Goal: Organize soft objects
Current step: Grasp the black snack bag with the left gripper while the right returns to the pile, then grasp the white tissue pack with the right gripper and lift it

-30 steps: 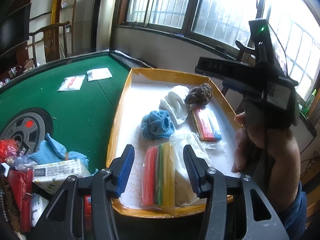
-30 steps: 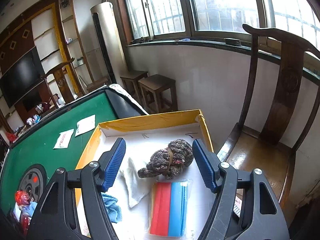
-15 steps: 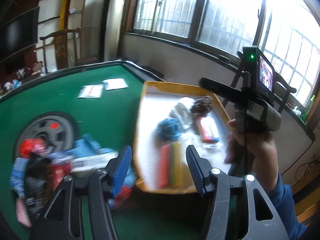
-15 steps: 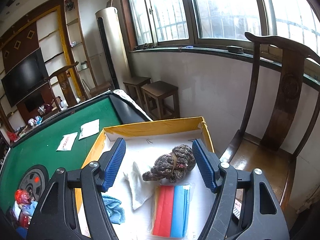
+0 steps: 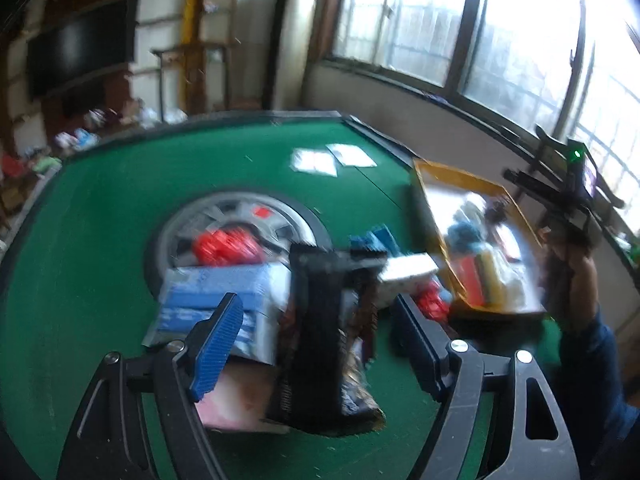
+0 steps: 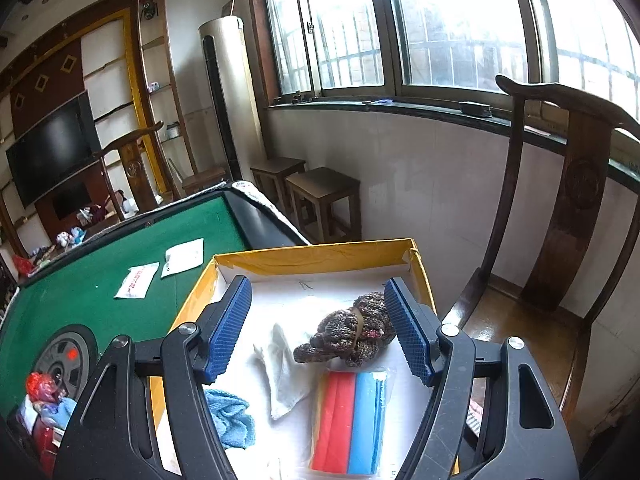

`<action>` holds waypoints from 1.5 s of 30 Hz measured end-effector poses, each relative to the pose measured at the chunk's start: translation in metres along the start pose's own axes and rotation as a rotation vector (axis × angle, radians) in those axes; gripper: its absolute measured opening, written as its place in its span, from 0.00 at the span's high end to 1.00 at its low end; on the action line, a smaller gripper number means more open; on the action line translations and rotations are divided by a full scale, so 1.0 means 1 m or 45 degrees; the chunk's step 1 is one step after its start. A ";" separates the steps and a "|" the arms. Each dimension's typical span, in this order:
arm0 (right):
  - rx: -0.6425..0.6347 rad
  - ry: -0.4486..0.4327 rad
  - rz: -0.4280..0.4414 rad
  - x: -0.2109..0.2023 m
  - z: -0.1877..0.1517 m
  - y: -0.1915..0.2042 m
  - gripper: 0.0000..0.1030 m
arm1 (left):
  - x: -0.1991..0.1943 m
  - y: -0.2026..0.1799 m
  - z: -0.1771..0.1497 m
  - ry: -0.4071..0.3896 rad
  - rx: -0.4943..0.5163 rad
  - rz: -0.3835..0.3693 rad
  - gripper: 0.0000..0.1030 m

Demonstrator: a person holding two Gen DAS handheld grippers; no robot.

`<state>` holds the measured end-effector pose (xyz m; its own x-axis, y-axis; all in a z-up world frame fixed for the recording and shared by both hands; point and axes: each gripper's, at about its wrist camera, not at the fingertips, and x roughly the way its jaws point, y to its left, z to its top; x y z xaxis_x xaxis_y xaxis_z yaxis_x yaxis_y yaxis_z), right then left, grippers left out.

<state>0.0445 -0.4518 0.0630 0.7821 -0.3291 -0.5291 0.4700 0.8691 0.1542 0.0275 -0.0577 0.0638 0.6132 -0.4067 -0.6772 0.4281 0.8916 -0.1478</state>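
A yellow-rimmed tray (image 6: 312, 254) on the green table holds a brown yarn bundle (image 6: 350, 330), a white cloth (image 6: 282, 364), a blue cloth (image 6: 232, 416) and a red-and-blue packet (image 6: 350, 420). My right gripper (image 6: 318, 330) is open and empty above them. In the blurred left wrist view my left gripper (image 5: 318, 340) is open and empty over a pile of packets: a blue-and-white pack (image 5: 224, 300), a dark packet (image 5: 320, 340) and a red item (image 5: 224, 246). The tray (image 5: 430, 208) lies to its right, with my right gripper (image 5: 568, 200) above it.
Two white packets (image 6: 160, 266) lie on the green table (image 6: 100, 264) beyond the tray. A round wheel-like emblem (image 5: 240, 216) marks the table's middle. A wooden chair (image 6: 560, 240) and two stools (image 6: 308, 196) stand by the wall under the windows.
My left gripper has swung left, away from the tray, and now points at the pile of packets. My right gripper has stayed over the tray, rising only slightly.
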 end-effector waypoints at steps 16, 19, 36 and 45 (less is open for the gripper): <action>-0.119 0.070 0.456 -0.024 -0.015 0.047 0.32 | 0.029 -0.012 -0.012 0.081 0.017 0.102 0.56; -0.196 0.217 0.712 -0.024 -0.034 0.082 0.32 | 0.022 -0.006 -0.009 0.044 -0.022 0.081 0.56; -0.826 0.588 1.067 -0.052 -0.124 0.175 0.32 | 0.007 0.029 0.001 -0.018 -0.230 -0.044 0.55; -0.836 0.528 0.913 -0.036 -0.135 0.179 0.67 | 0.009 0.023 0.000 -0.009 -0.230 -0.061 0.55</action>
<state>0.0450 -0.2345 -0.0029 0.5296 0.3846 -0.7560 -0.4572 0.8802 0.1276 0.0428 -0.0412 0.0539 0.5998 -0.4501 -0.6615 0.3311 0.8923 -0.3069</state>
